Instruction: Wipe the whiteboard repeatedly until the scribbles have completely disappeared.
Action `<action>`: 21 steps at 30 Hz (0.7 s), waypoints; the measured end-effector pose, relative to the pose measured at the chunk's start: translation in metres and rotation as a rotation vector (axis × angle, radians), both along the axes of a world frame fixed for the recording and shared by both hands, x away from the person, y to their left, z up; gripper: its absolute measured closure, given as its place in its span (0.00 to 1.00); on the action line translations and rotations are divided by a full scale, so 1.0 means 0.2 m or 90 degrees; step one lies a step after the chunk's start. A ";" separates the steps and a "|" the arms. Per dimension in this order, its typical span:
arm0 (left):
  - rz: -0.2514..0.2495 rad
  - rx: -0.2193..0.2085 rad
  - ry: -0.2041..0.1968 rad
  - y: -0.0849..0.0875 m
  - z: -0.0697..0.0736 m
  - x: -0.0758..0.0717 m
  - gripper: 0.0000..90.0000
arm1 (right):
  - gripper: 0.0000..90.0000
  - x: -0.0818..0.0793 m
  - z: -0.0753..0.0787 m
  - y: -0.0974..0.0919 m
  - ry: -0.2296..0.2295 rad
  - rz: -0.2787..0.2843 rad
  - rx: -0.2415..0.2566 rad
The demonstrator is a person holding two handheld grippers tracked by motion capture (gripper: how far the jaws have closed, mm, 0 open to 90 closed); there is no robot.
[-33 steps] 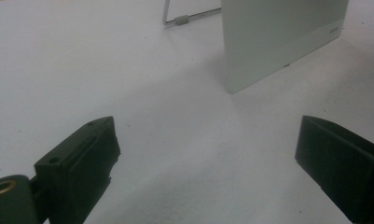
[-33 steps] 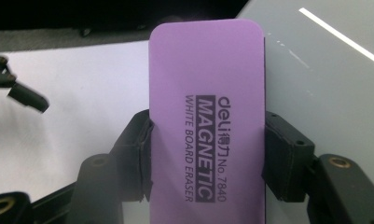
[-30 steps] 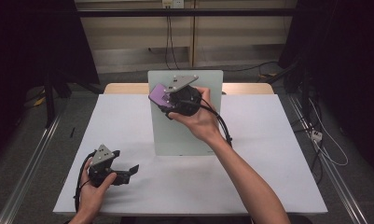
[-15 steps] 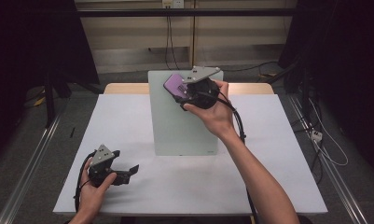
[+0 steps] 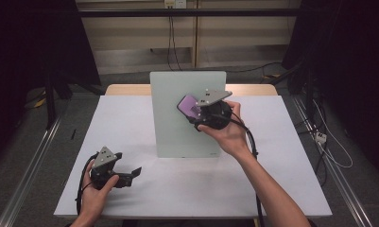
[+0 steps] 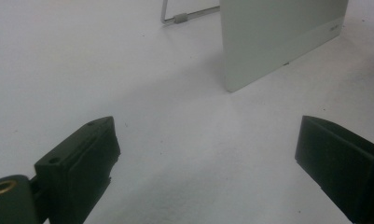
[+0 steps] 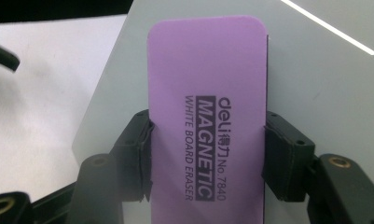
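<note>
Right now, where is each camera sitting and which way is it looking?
High view: above the person's side, looking down at the table; both forearms and tools show.
Left gripper view: on the left tool, looking low across the table; open black jaws.
Right gripper view: on the right tool, facing the purple eraser clamped between its jaws.
Shared: all three show the upright whiteboard.
</note>
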State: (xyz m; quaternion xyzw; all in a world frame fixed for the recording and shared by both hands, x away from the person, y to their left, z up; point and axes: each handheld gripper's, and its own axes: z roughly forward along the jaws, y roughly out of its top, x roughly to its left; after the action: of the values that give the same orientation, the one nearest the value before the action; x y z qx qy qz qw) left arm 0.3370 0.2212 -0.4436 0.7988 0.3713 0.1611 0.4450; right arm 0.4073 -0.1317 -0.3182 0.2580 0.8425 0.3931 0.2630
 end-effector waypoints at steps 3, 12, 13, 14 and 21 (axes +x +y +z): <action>0.001 0.000 -0.001 0.00 0.00 0.00 0.06 | 0.47 -0.02 -0.05 -0.01 0.014 0.005 0.003; 0.004 -0.004 0.006 0.01 -0.01 0.00 0.06 | 0.47 -0.06 -0.18 0.00 0.044 0.025 -0.018; 0.005 -0.004 0.008 0.01 -0.01 0.00 0.06 | 0.47 -0.07 -0.19 0.00 0.048 0.027 -0.019; 0.006 -0.006 0.009 0.01 -0.01 0.00 0.06 | 0.47 -0.07 -0.20 0.00 0.051 0.029 -0.017; 0.010 -0.018 0.010 0.02 -0.02 0.01 0.06 | 0.47 -0.08 -0.22 -0.04 0.071 0.044 0.015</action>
State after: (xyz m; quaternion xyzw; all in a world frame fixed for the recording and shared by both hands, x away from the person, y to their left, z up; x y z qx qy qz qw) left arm 0.3394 0.2251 -0.4467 0.7909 0.3831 0.1530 0.4521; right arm 0.3910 -0.1391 -0.3619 0.2531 0.8596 0.3968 0.1990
